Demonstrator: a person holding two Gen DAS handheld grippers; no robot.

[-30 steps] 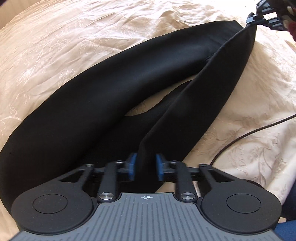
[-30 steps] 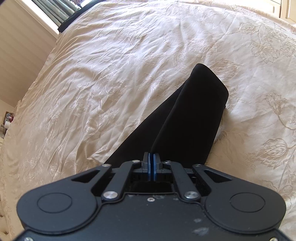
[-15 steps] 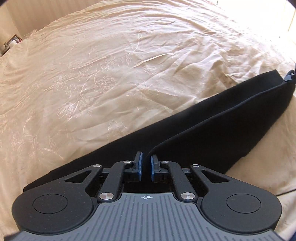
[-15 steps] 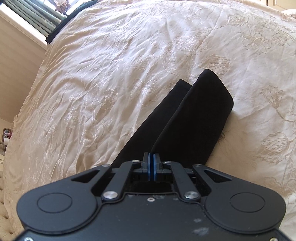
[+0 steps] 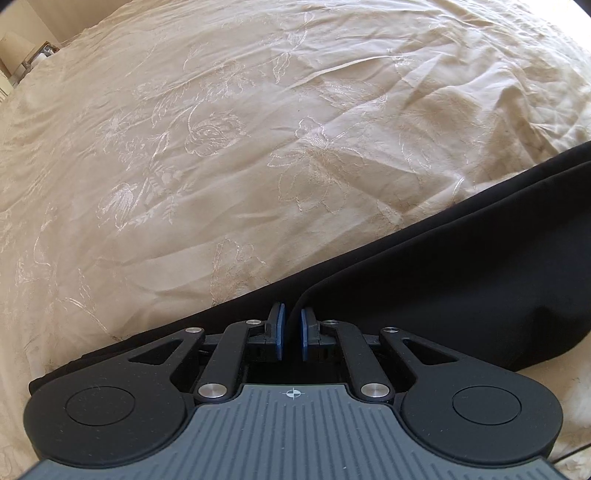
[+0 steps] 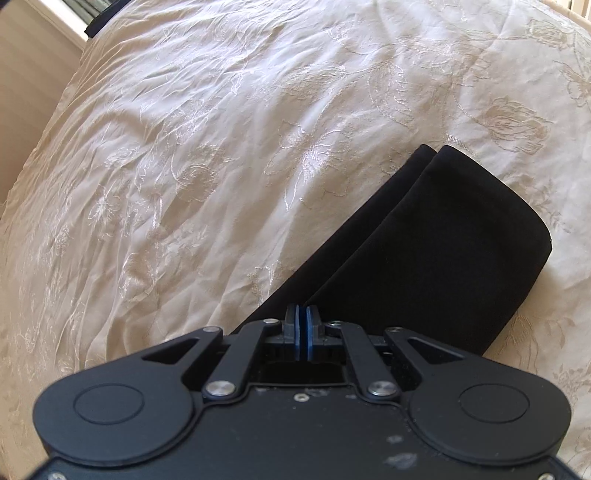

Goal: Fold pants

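Black pants point(image 5: 461, 266) lie on the cream bedspread point(image 5: 240, 147), one leg laid over the other in a long band. My left gripper point(image 5: 291, 328) is closed on an edge of the upper layer; its blue pads point(image 5: 279, 332) stand a narrow gap apart with fabric between them. In the right wrist view the pants point(image 6: 424, 251) show as two stacked layers ending in a rounded fold. My right gripper point(image 6: 303, 332) is shut tight on the pants' near edge, its pads pressed together.
The embroidered cream bedspread point(image 6: 221, 147) is wrinkled and fills both views. A wall and window sill point(image 6: 48, 29) run along the bed's far left. A lamp point(image 5: 14, 48) stands beyond the bed's far corner.
Both grippers have carried the upper leg across onto the lower one. The open loop between the legs has closed and the pants now lie as a flat, stacked band.
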